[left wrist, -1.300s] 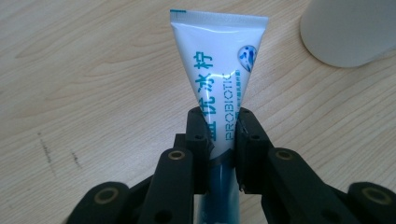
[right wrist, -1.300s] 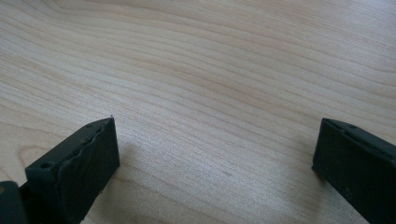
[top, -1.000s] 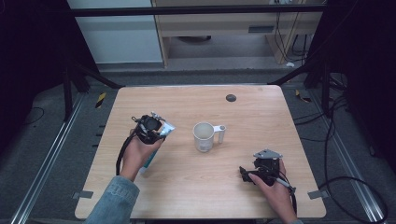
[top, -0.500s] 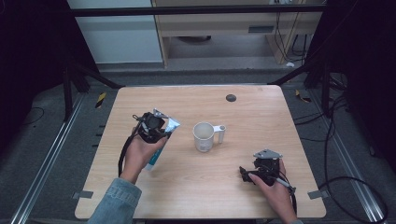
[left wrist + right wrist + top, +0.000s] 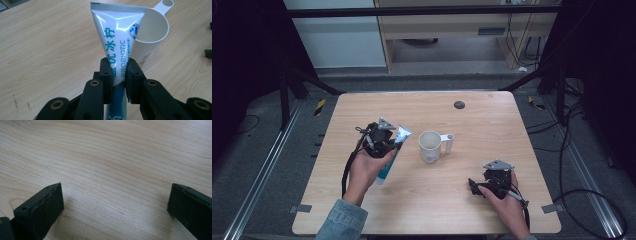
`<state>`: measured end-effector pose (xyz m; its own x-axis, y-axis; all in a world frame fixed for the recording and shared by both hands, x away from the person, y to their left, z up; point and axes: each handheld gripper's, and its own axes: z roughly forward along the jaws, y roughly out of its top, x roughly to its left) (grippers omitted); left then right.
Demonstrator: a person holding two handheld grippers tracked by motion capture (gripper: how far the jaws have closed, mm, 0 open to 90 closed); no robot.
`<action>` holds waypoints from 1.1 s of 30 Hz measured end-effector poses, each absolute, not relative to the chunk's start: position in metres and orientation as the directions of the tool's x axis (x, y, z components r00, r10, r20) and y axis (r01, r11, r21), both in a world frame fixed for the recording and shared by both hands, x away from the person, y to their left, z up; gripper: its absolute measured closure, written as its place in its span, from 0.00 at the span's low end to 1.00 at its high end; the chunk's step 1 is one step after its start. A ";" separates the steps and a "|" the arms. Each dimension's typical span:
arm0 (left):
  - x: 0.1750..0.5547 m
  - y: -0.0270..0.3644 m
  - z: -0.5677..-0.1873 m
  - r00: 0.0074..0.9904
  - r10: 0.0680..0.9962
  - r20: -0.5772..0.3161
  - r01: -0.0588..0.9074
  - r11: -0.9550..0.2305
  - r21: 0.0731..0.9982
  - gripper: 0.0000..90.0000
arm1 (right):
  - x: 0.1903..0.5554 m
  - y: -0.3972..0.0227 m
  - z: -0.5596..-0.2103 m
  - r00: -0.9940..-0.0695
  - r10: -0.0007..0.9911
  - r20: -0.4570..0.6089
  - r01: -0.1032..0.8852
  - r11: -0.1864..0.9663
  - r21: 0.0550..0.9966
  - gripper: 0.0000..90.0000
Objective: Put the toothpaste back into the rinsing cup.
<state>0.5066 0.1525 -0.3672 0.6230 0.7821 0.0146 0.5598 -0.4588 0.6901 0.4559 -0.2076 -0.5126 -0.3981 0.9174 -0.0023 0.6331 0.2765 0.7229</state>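
Note:
A white and teal toothpaste tube [image 5: 117, 40] is clamped between the jaws of my left gripper [image 5: 117, 72], its flat crimped end pointing up toward a white cup [image 5: 152, 35]. From above, the tube [image 5: 396, 141] hangs off the table in my left gripper [image 5: 384, 142], just left of the cup [image 5: 430, 146] with its handle to the right. At the front right, my right gripper [image 5: 477, 186] rests low over the table. Its jaws [image 5: 115, 205] stand wide apart with bare wood between them.
The wooden table [image 5: 492, 125] carries a small dark round spot [image 5: 459, 104] near its far edge. Metal frame rails and cables lie on the floor around it. A cabinet stands behind.
My left gripper has lifted the tube and carried it to the right, closer to the cup. The right gripper has stayed where it was.

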 end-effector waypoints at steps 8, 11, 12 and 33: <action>0.500 0.143 -0.362 0.632 0.775 0.007 0.546 -0.451 0.706 0.86 | 0.456 -0.208 -0.513 -0.398 0.917 -0.002 0.633 0.276 0.723 0.01; 0.499 0.139 -0.359 0.636 0.771 0.009 0.537 -0.451 0.713 0.86 | 0.456 -0.208 -0.513 -0.398 0.917 -0.005 0.632 0.278 0.723 0.01; 0.498 0.138 -0.358 0.636 0.772 0.002 0.537 -0.445 0.717 0.86 | 0.456 -0.208 -0.513 -0.399 0.917 -0.005 0.632 0.278 0.723 0.01; 0.495 0.119 -0.340 0.658 0.753 -0.010 0.503 -0.429 0.750 0.86 | 0.456 -0.208 -0.513 -0.398 0.917 -0.005 0.632 0.278 0.723 0.01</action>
